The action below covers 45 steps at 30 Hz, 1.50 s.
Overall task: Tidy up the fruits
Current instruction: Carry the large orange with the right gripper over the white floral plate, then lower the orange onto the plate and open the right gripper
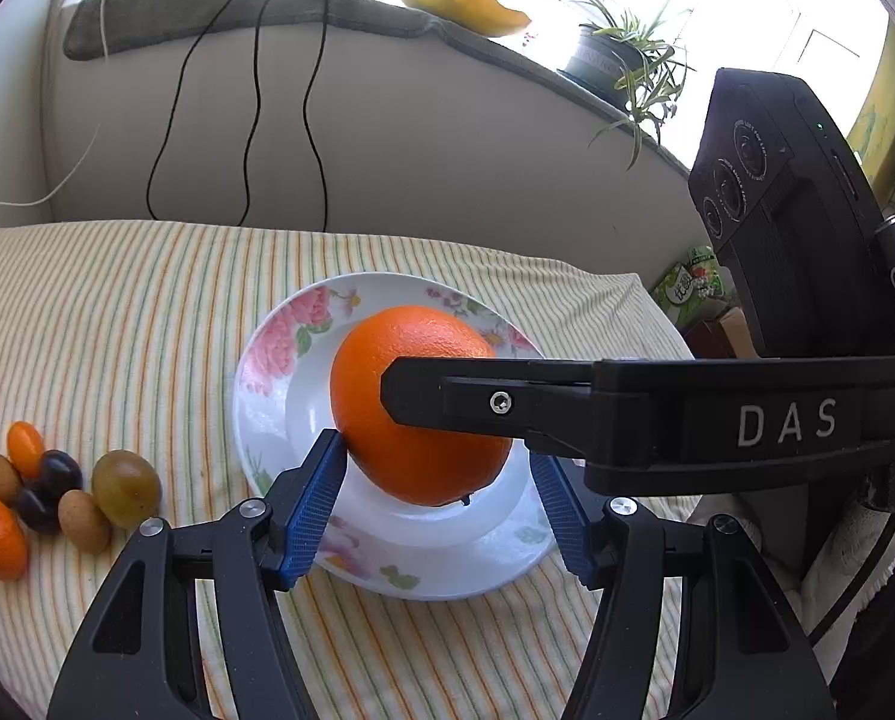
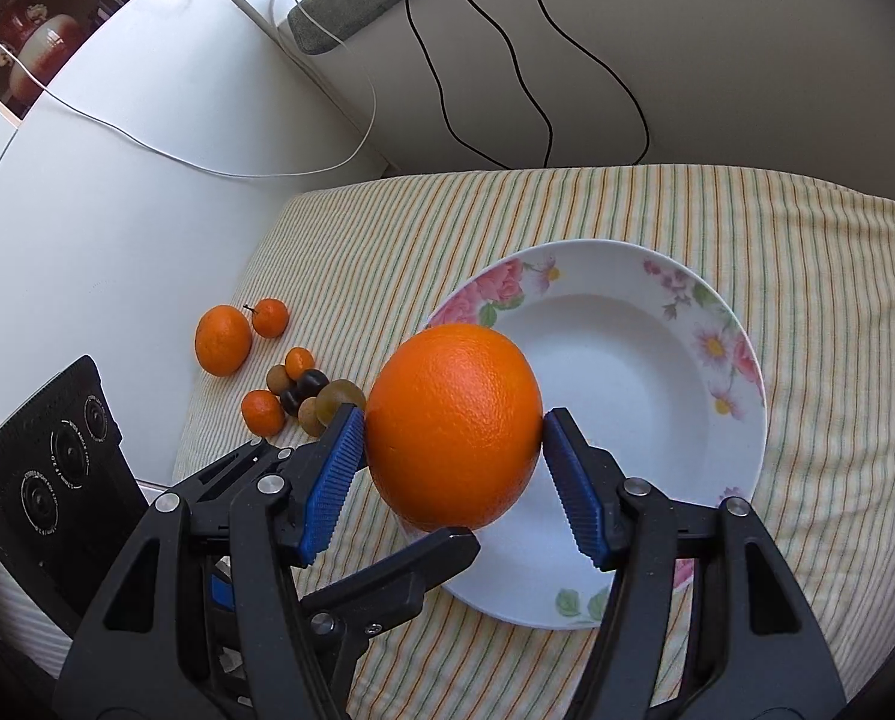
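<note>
A large orange (image 2: 453, 426), round with a glossy, pebbled skin, is held off the surface between blue ribbed pads (image 2: 332, 483), one touching each side of it. It is seen over the near left rim of a white deep plate (image 2: 627, 360) with pink flowers printed around its border; the plate is set flat on a striped cloth and its well is bare. To the left of the plate, small fruits are gathered in a cluster (image 2: 303, 390): small orange ones, two dark plum-coloured ones, brownish oval ones and a greenish round one. Two mandarins (image 2: 223, 340) are placed just beyond them, touching each other, the smaller with a short stem.
</note>
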Available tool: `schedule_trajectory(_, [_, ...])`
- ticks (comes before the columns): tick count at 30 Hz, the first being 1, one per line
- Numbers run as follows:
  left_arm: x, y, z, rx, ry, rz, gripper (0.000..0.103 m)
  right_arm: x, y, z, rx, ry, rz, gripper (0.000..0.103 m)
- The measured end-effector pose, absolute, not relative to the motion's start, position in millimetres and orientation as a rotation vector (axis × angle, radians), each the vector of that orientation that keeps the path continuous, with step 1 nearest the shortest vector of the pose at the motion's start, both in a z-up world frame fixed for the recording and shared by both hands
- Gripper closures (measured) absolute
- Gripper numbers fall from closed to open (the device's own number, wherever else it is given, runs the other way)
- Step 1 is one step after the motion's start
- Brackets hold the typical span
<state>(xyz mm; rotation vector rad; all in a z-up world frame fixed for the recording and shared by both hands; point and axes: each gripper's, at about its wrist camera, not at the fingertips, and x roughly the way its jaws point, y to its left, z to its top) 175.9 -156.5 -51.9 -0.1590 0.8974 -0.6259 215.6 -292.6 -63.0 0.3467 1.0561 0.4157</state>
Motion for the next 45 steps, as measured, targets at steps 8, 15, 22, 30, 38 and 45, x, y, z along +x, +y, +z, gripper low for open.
schedule_trajectory(8, [182.2,-173.0,-61.2,-0.141,0.926,-0.635,0.041,214.2,-311.4,-76.3,0.35,1.063,0.384,0.038])
schedule_trajectory(15, [186.2,-184.2,-69.1,-0.136,0.933,-0.631,0.041,215.8,-312.6,-82.5,0.358,1.066,0.383,0.038])
schedule_trajectory(22, [186.5,-183.5,-70.9,-0.132,0.941,-0.628,0.041,217.0,-310.6,-85.6,0.357,1.072,0.377,0.038])
schedule_trajectory(30, [180.1,-177.9,-59.0,-0.099,0.9,-0.611,0.041,216.9,-308.8,-88.6,0.337,1.081,0.37,0.038])
schedule_trajectory(38, [177.7,-169.3,-56.0,-0.098,0.889,-0.598,0.041,211.7,-318.6,-76.5,0.345,1.016,0.349,0.032])
schedule_trajectory(45, [171.8,-159.6,-50.8,-0.104,0.867,-0.597,0.041,207.4,-317.7,-65.5,0.303,0.975,0.307,0.03])
